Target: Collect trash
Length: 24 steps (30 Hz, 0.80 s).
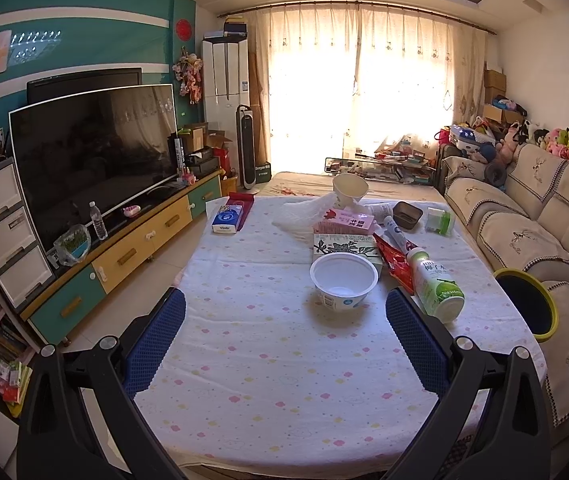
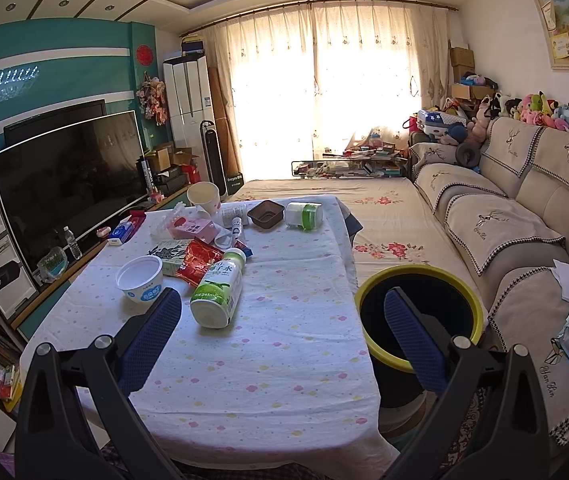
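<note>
Nothing is held yet: both the left gripper (image 1: 284,332) and right gripper (image 2: 282,330) are wide apart, so the near white cup (image 1: 343,286) on the table (image 1: 268,380) should be grabbed next and dropped in the yellow-rimmed bin (image 2: 420,312) to the right.

Both grippers are held out level in front of the person, side by side, pointing the same way. The left gripper (image 1: 284,332) has its jaws spread wide — blue-padded fingers (image 1: 156,344) well apart, nothing between them. The right gripper (image 2: 282,332) matches it, its blue fingers (image 2: 414,340) just as far apart — empty too, touching nothing.
</note>
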Tool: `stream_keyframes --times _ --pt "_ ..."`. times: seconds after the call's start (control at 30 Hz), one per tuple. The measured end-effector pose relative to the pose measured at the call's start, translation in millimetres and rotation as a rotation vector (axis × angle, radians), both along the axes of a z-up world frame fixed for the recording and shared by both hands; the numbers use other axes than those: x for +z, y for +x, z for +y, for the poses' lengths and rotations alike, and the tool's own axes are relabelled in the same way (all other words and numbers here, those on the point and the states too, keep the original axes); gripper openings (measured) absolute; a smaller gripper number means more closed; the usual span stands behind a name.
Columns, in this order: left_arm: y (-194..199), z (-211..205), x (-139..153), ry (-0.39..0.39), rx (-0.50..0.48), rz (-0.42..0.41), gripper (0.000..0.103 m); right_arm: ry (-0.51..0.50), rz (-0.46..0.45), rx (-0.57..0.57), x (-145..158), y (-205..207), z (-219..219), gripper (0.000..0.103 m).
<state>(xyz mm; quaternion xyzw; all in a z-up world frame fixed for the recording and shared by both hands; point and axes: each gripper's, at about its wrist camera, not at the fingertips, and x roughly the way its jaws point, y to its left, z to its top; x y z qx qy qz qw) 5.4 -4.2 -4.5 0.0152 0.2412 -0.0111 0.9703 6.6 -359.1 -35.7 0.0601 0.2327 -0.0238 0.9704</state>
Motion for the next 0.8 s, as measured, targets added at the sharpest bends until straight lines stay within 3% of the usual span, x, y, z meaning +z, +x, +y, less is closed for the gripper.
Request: stream_keyframes --times 0.8 --pt "2.6 -4.5 -2.0 0.009 -0.012 0.010 0.099 0.011 0.012 -0.002 -5.8 3.0 -1.7 0.097"
